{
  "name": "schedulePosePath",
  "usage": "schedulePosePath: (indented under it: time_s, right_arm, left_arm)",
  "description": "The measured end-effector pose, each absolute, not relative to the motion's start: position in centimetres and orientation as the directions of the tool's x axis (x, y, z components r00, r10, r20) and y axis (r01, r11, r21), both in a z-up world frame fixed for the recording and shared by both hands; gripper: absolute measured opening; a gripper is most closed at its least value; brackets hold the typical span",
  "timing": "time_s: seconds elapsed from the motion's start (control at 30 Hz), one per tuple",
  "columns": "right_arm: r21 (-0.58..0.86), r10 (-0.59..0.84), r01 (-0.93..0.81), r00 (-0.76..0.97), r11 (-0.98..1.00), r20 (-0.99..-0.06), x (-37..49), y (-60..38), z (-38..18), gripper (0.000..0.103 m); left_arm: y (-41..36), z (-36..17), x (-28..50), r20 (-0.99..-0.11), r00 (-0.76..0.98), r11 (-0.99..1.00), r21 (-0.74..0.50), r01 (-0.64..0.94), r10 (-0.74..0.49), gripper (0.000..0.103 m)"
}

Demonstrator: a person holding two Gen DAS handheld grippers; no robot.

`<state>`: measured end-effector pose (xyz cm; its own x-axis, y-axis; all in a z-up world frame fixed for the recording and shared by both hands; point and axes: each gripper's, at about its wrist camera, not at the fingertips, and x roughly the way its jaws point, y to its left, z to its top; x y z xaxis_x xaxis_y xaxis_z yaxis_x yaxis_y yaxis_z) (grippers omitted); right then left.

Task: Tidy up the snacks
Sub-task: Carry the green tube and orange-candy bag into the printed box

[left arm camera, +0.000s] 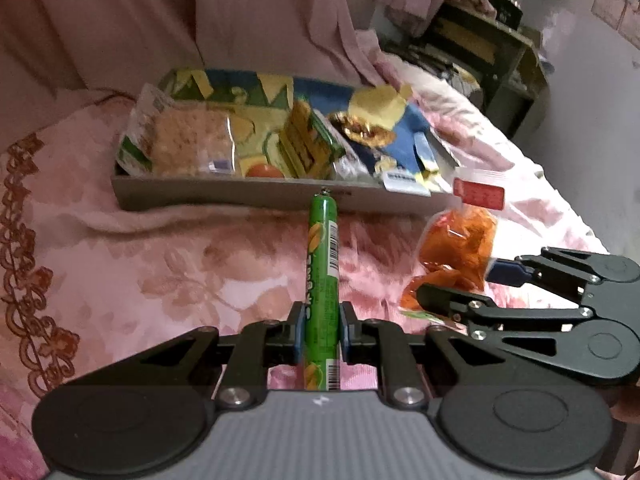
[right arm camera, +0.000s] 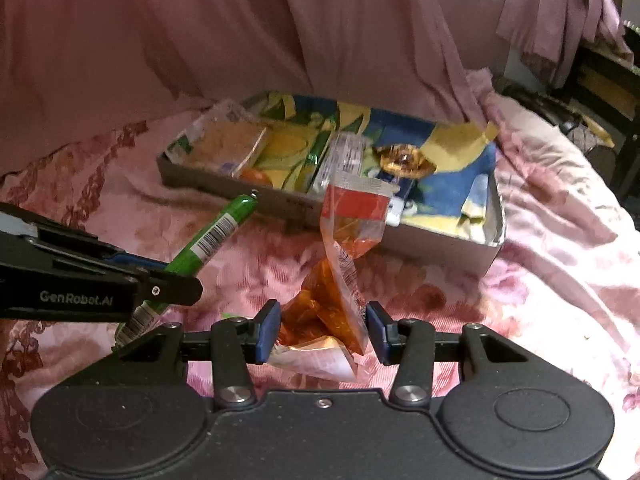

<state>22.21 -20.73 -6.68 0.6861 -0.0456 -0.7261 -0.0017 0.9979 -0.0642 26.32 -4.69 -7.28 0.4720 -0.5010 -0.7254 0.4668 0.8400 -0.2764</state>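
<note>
My left gripper (left arm camera: 320,330) is shut on a green sausage stick (left arm camera: 322,264), which points toward the grey tray (left arm camera: 240,196). The stick also shows in the right wrist view (right arm camera: 208,240), held above the pink bedspread. My right gripper (right arm camera: 322,330) has its pads on either side of an orange snack bag with a red label (right arm camera: 340,280) that stands up between them. In the left wrist view the right gripper (left arm camera: 456,284) is at the bag (left arm camera: 456,248). The tray (right arm camera: 440,240) holds several snack packets.
The tray lies on a pink flowered bedspread (left arm camera: 160,272). A pink curtain (right arm camera: 280,40) hangs behind it. A dark shelf (left arm camera: 480,52) stands at the far right beyond the bed edge.
</note>
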Motion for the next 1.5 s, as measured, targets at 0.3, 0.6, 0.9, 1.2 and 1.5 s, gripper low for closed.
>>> schedulePosePath:
  time_s: [0.3, 0.6, 0.9, 1.2, 1.5]
  right_arm:
    - [-0.072, -0.09, 0.058, 0.774, 0.996, -0.626, 21.4, -21.6, -4.7, 0.049]
    - [-0.044, -0.166, 0.167, 0.848, 0.985, -0.504, 22.2, -23.0, -3.4, 0.049]
    - [-0.06, -0.254, 0.255, 0.854, 0.965, -0.454, 24.8, -25.1, -3.6, 0.049]
    - [-0.049, -0.321, 0.339, 0.822, 0.94, -0.471, 28.3, -26.9, -5.8, 0.049]
    - [-0.08, -0.345, 0.358, 0.777, 0.93, -0.527, 29.4, -27.4, -7.6, 0.049]
  left_arm:
    - [-4.2, -5.7, 26.4, -0.637, 0.551, 0.831, -0.292, 0.474, -0.539, 0.018]
    - [-5.2, -3.5, 30.3, -0.519, 0.657, 0.836, -0.309, 0.453, -0.547, 0.018]
    - [-5.9, -5.0, 35.0, -0.549, 0.67, 0.866, -0.343, 0.364, -0.499, 0.018]
    - [-6.4, -6.9, 37.3, -0.593, 0.65, 0.879, -0.343, 0.331, -0.476, 0.018]
    - [-6.9, -7.6, 38.1, -0.615, 0.621, 0.874, -0.343, 0.344, -0.486, 0.019]
